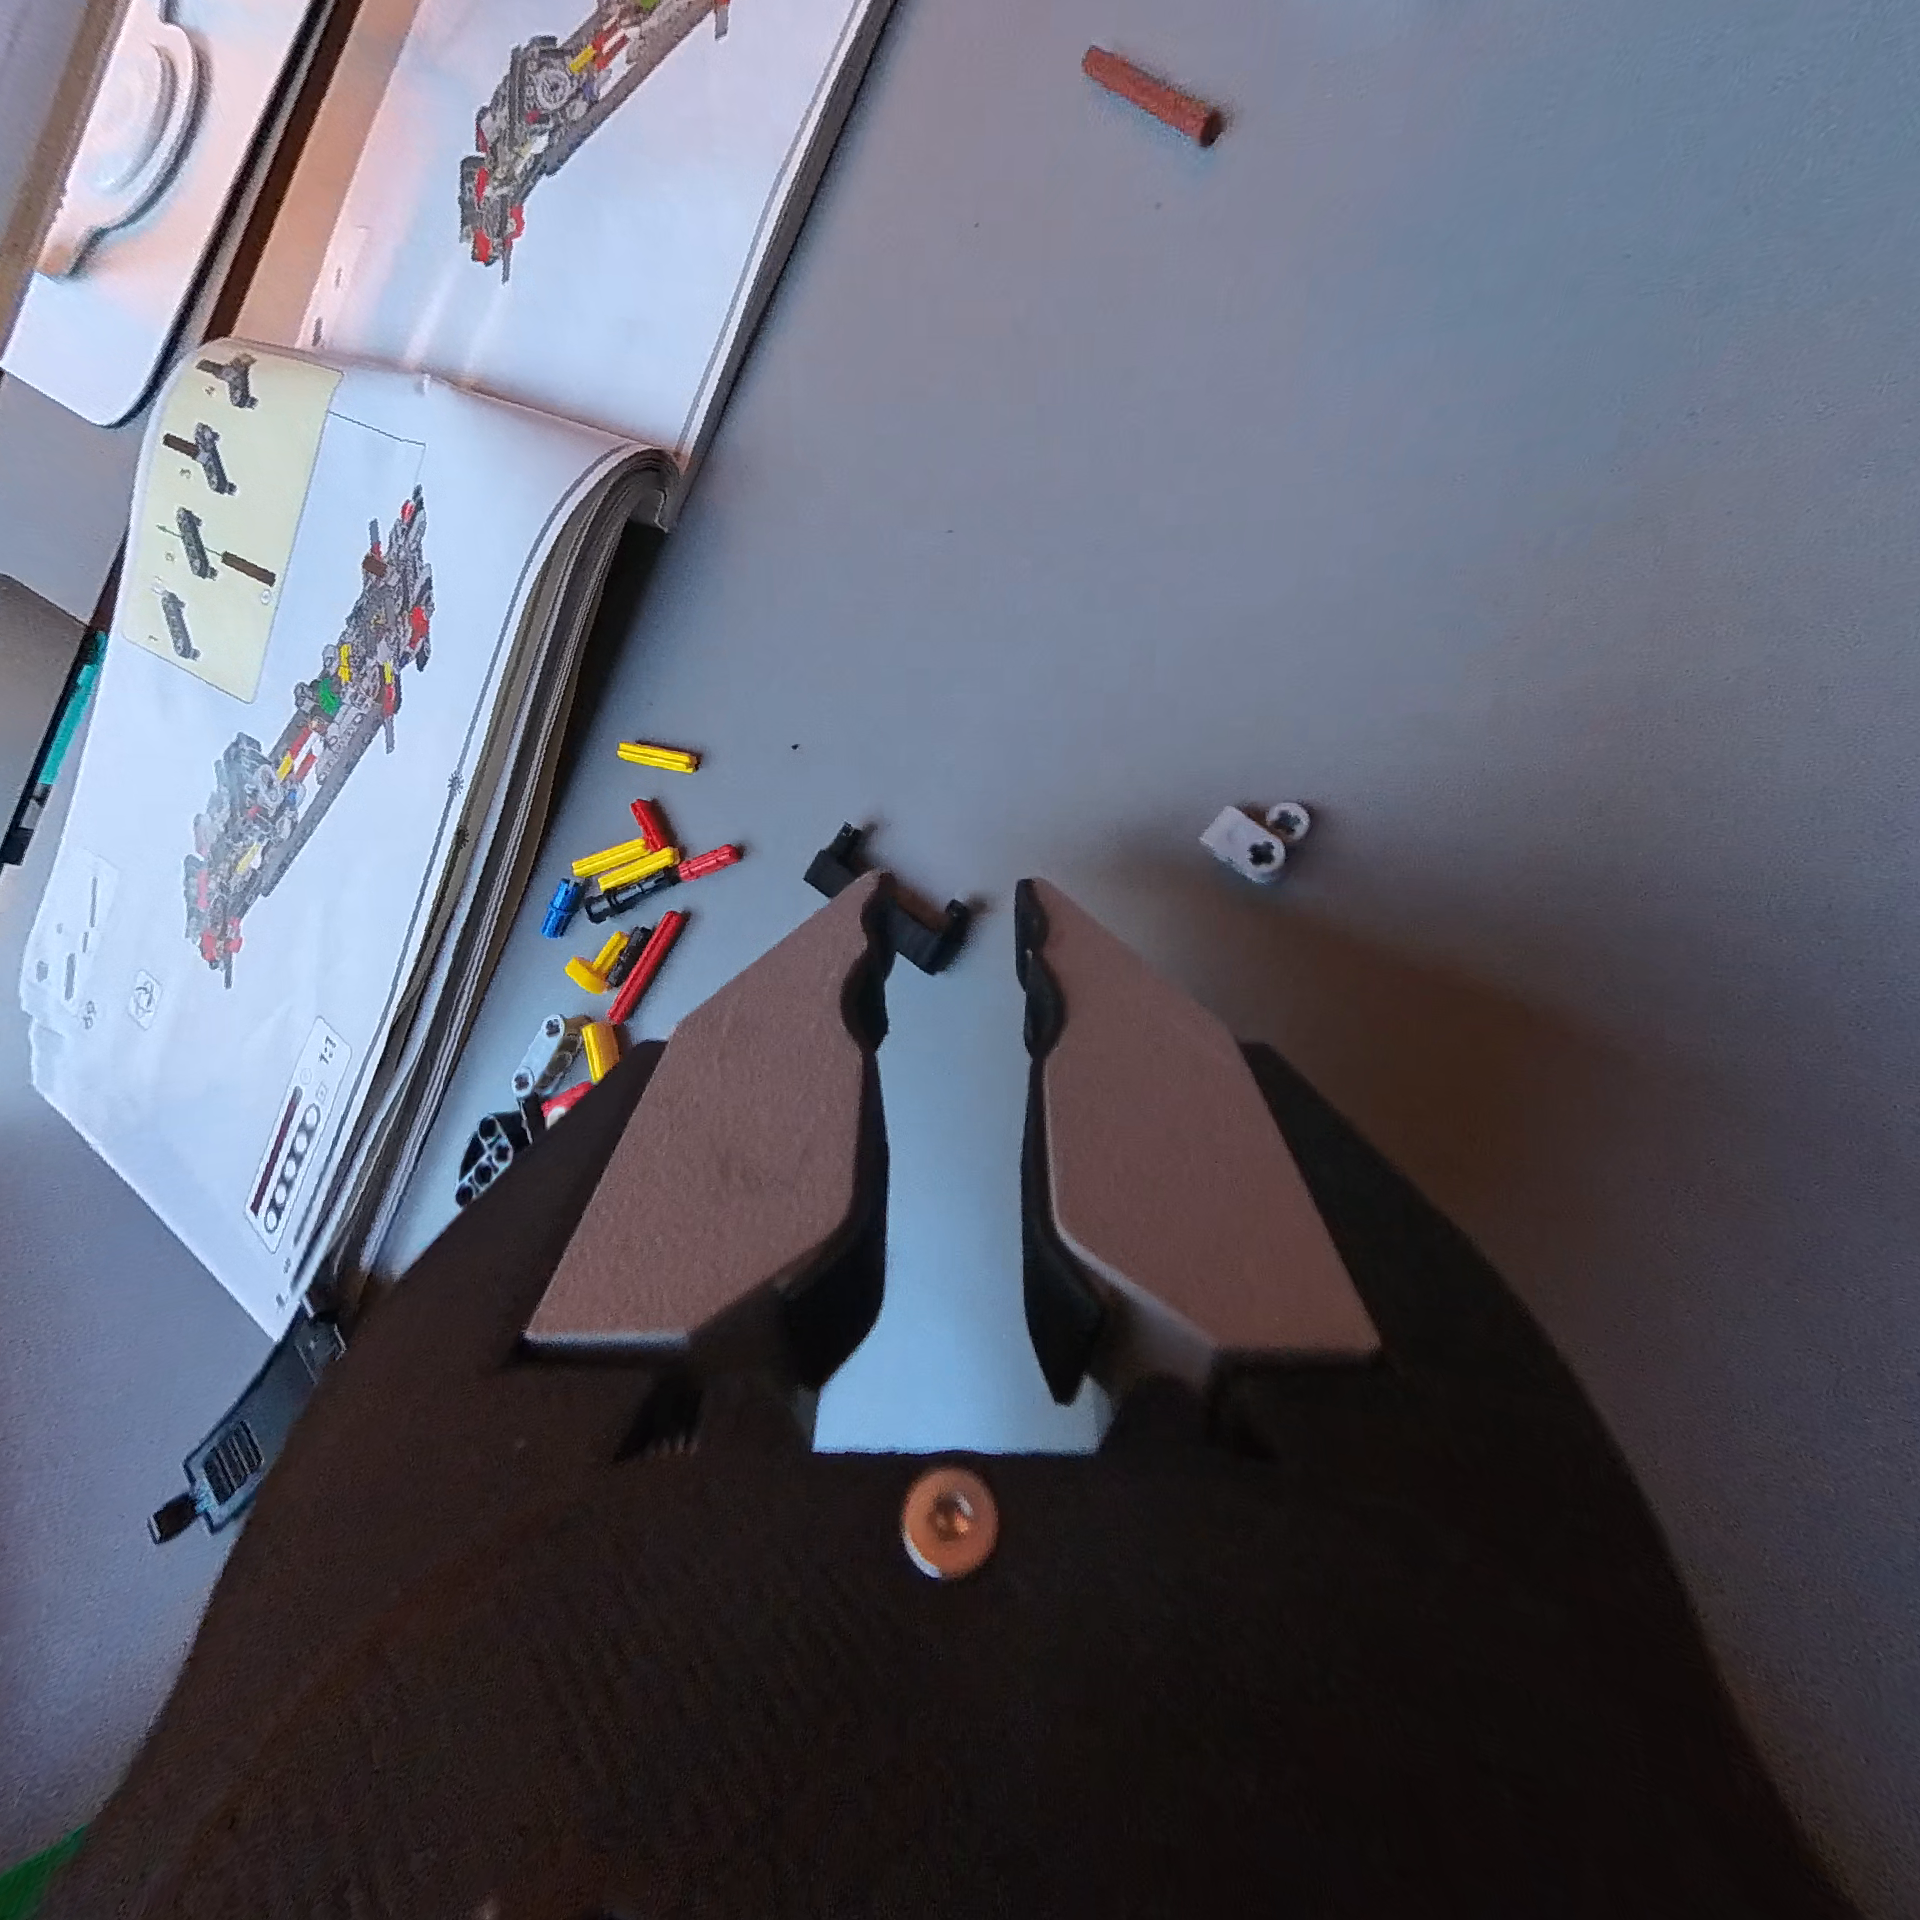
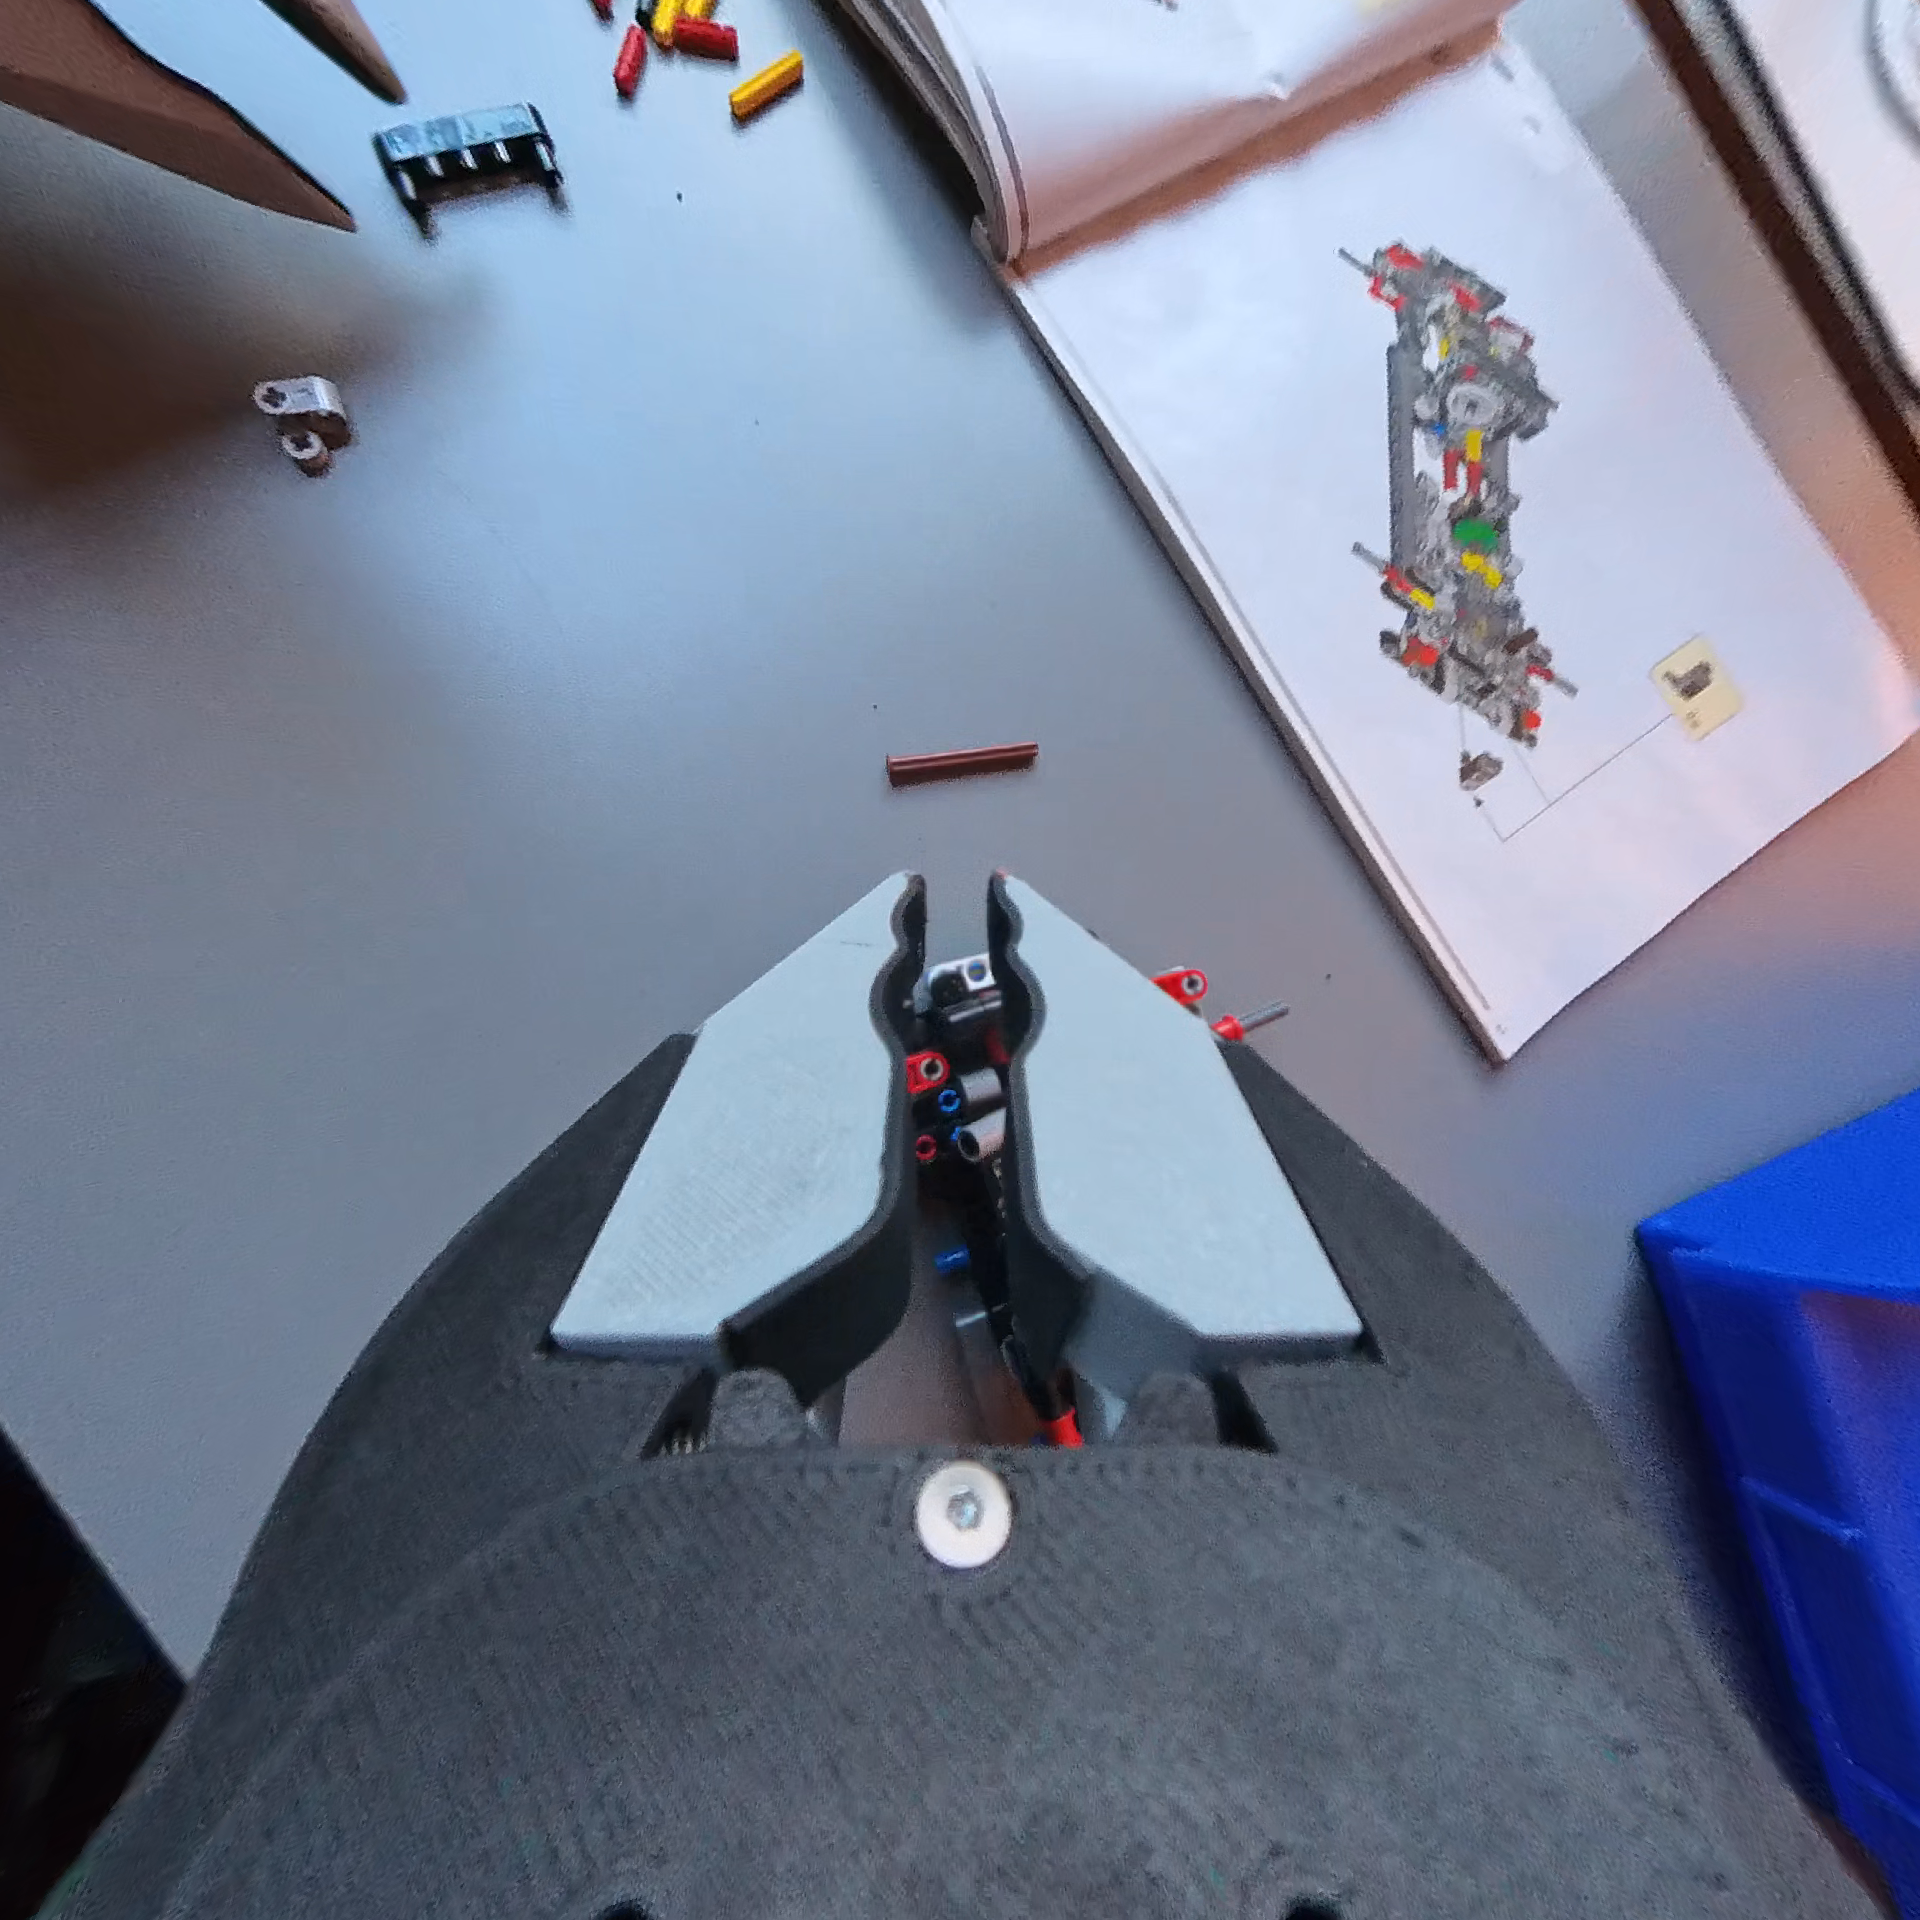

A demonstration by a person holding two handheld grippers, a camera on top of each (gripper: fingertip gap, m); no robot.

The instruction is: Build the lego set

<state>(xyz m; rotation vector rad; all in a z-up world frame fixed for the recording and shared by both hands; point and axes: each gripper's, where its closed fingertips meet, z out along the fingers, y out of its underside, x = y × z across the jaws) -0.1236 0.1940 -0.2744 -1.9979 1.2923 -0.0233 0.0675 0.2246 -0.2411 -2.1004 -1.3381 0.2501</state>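
Observation:
My left gripper (image 1: 951, 883) has brown fingers and is open just above the grey table (image 1: 1351, 520). A black beam piece (image 1: 925, 935) lies flat on the table at its fingertips, partly hidden under the left finger, and no pad presses on it. In the right wrist view the same piece (image 2: 468, 156) lies just past the brown fingers (image 2: 260, 166). My right gripper (image 2: 956, 881) has grey fingers standing slightly apart and holds nothing. A built model of black, grey and red parts (image 2: 961, 1039) shows through the gap, beneath the fingers. A brown axle (image 2: 961, 764) lies a short way ahead.
An open instruction booklet (image 1: 260, 727) lies at the left and also shows in the right wrist view (image 2: 1455, 520). Several small red, yellow, blue and black pins (image 1: 623, 894) lie beside it. A grey connector with a small bush (image 1: 1252, 842) lies to the right. A blue bin (image 2: 1808, 1455) stands at the right. The tips of one gripper are about 20 cm away from the tips of the other.

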